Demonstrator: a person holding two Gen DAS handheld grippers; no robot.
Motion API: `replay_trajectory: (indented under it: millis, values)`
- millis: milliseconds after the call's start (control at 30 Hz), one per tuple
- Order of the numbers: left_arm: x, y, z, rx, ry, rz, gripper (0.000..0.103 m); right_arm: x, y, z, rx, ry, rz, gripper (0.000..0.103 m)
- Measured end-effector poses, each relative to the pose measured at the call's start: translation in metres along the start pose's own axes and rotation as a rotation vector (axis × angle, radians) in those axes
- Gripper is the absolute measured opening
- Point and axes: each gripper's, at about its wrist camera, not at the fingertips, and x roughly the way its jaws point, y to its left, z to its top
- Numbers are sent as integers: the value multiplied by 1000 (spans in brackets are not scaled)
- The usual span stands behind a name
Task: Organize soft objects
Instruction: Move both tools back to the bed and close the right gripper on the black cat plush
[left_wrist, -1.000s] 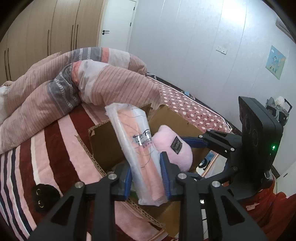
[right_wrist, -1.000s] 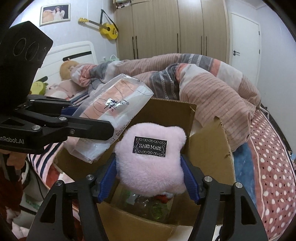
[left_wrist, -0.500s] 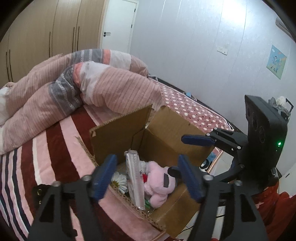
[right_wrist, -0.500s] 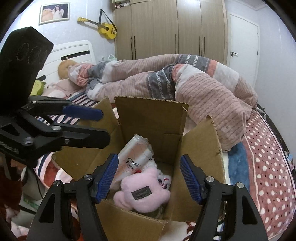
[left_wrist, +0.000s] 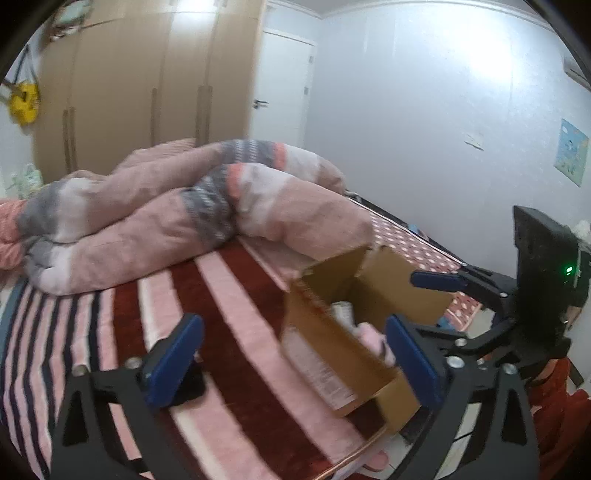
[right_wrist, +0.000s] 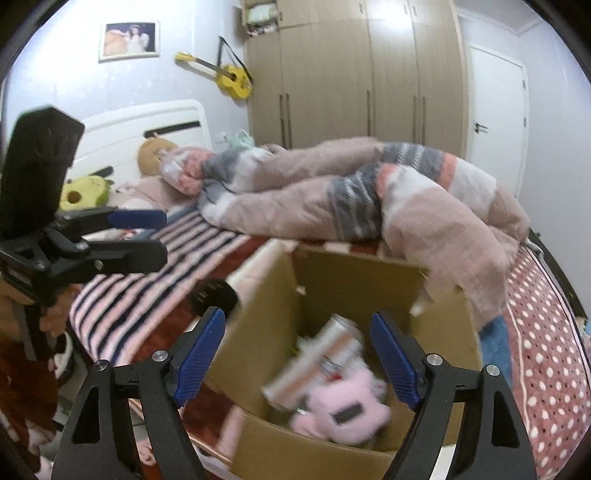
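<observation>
Both claws are empty now. My left claw (left_wrist: 293, 349) has just been opening and its jaws stand wide, nothing between the blue pads, only striped blanket (left_wrist: 229, 332) and the near corner of the cardboard box (left_wrist: 332, 354) behind the gap, lower middle of the left view. My right claw (right_wrist: 297, 354) has just been opening too, jaws wide apart, hanging over the open box (right_wrist: 373, 288) at the bottom centre of the right view.

Inside that box I see the pink plush toy (right_wrist: 343, 410) lying low, dark label facing up, and the plastic-wrapped packet (right_wrist: 325, 354) leaning tilted just above it, touching it as far as the blur lets me tell. From the left view only a sliver of the packet (left_wrist: 341, 312) and a bit of pink plush (left_wrist: 371, 336) peek over the box wall.

The box sits on the bed, right of centre, with the rumpled pink-and-grey duvet (right_wrist: 369, 192) heaped behind it. A small black thing (right_wrist: 216, 295) lies on the blanket just left of the box; I cannot tell what it is.
</observation>
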Motion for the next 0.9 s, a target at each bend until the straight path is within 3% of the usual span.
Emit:
replay_trajectory:
  millis: [200, 467, 533, 767, 833, 900]
  values:
    - [-34, 45, -20, -37, -21, 92, 101, 1, 52, 20, -53, -41, 57, 79]
    - [-49, 106, -62, -95, -4, 166, 101, 39, 122, 28, -121, 9, 130, 83]
    - [-45, 119, -69, -114, 8, 167, 101, 54, 136, 27, -128, 31, 150, 93]
    - [-13, 157, -91, -174, 54, 112, 101, 117, 164, 13, -131, 108, 178, 93]
    - [1, 165, -97, -182, 71, 93, 101, 137, 169, 5, -137, 127, 220, 93]
    - [11, 170, -100, -191, 82, 80, 101, 156, 172, -3, -154, 141, 200, 93]
